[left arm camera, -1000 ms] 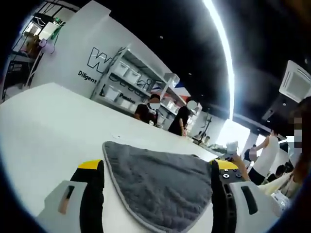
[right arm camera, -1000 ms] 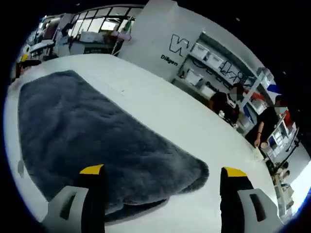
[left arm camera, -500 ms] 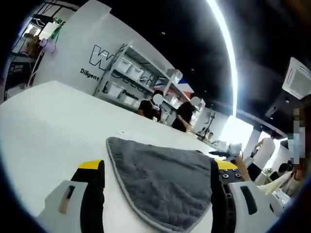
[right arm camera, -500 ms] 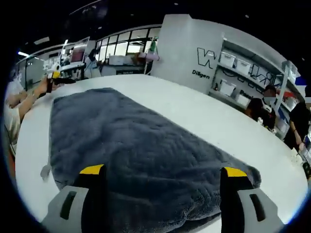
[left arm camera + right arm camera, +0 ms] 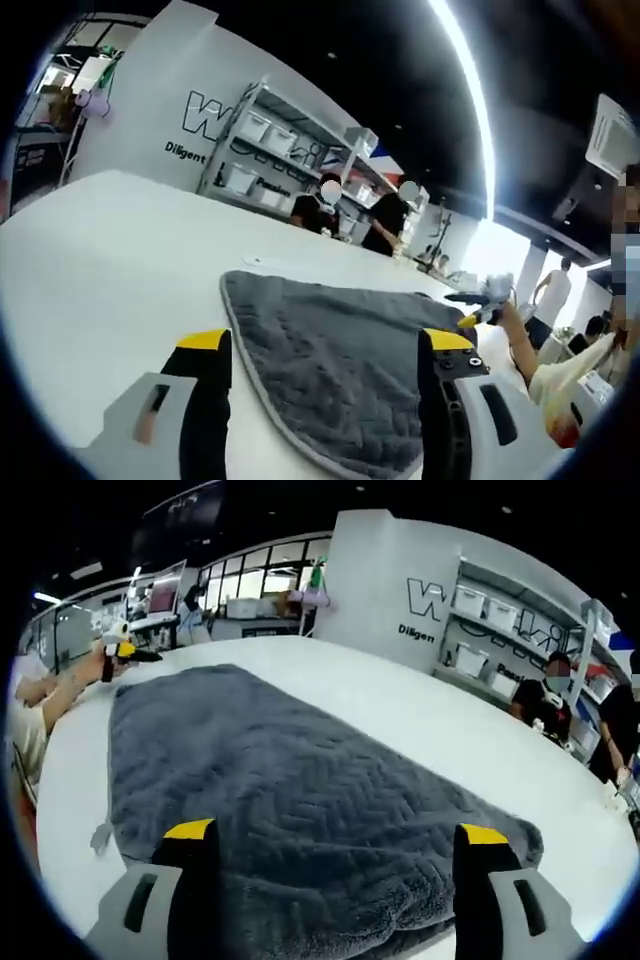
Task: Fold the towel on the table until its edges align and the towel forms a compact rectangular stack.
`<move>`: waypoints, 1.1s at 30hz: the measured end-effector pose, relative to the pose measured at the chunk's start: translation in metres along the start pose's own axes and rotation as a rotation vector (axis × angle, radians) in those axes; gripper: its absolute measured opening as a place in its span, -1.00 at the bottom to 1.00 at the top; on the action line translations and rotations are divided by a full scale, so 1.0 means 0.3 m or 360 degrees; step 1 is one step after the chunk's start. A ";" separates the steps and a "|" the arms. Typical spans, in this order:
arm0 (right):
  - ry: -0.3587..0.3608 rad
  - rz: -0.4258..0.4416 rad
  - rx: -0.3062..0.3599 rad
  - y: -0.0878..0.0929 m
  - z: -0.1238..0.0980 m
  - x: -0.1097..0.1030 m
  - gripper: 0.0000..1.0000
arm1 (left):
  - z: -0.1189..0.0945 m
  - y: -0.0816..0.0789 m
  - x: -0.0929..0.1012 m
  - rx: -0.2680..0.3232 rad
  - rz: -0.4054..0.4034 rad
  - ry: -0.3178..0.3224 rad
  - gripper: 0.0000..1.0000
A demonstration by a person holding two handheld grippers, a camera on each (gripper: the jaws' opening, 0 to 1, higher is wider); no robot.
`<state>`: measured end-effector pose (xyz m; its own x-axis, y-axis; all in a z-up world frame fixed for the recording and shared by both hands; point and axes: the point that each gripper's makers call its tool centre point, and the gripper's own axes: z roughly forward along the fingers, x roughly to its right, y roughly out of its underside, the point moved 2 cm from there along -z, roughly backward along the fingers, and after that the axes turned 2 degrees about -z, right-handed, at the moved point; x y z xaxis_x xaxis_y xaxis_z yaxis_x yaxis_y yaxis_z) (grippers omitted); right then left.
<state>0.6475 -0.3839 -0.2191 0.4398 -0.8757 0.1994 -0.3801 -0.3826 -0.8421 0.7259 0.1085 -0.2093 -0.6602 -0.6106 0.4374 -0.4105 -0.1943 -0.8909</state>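
Note:
A grey towel (image 5: 300,780) with a herringbone weave lies spread flat on the white table (image 5: 440,715). Its near edge looks doubled over beneath my right gripper (image 5: 337,832), which is open, with the cloth showing between its yellow-tipped jaws. In the left gripper view a rounded corner of the towel (image 5: 340,340), with a pale hem, reaches in between the jaws of my open left gripper (image 5: 325,342). The right gripper (image 5: 482,297) also appears at the towel's far end, held in a hand. Likewise the left gripper (image 5: 122,652) appears at the far left corner.
Shelves with white bins (image 5: 270,150) and a lettered wall (image 5: 425,600) stand behind the table. Two people (image 5: 325,205) stand at the table's far side. A person's arm (image 5: 40,695) reaches in at the left. A small label (image 5: 98,835) sticks out from the towel's corner.
The right gripper view swung round to look along the towel's length, then settled. The left gripper's jaws have come slightly closer together. The towel itself has not moved.

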 end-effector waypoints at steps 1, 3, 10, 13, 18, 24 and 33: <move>-0.0002 -0.0004 0.0009 -0.005 -0.003 -0.005 0.99 | 0.002 0.000 -0.004 -0.0003 0.0010 -0.0003 0.41; -0.0002 -0.0010 0.0019 -0.010 -0.006 -0.011 0.99 | 0.003 0.003 -0.007 -0.0011 0.0033 -0.0015 0.33; -0.0030 0.0015 0.0060 -0.025 -0.007 -0.016 0.99 | -0.002 0.017 -0.077 -0.0053 0.0121 -0.0197 -0.13; -0.0027 0.0007 0.0052 -0.023 -0.005 -0.017 0.99 | 0.002 0.038 -0.099 -0.0104 0.0136 -0.0256 -0.31; -0.0036 -0.0004 0.0039 -0.022 0.002 -0.027 0.99 | 0.006 0.067 -0.113 -0.0188 0.0128 -0.0281 -0.39; 0.0035 -0.0030 -0.0011 -0.006 0.002 -0.010 0.98 | -0.007 0.093 -0.147 -0.0293 0.0238 -0.0418 -0.47; 0.0023 -0.0008 -0.0015 0.003 0.006 -0.019 0.96 | 0.007 0.123 -0.136 -0.0344 0.0231 -0.0395 -0.76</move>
<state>0.6461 -0.3787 -0.2218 0.4298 -0.8780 0.2109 -0.3858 -0.3897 -0.8362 0.7388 0.1247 -0.2602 -0.5595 -0.7929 0.2416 -0.4647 0.0587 -0.8835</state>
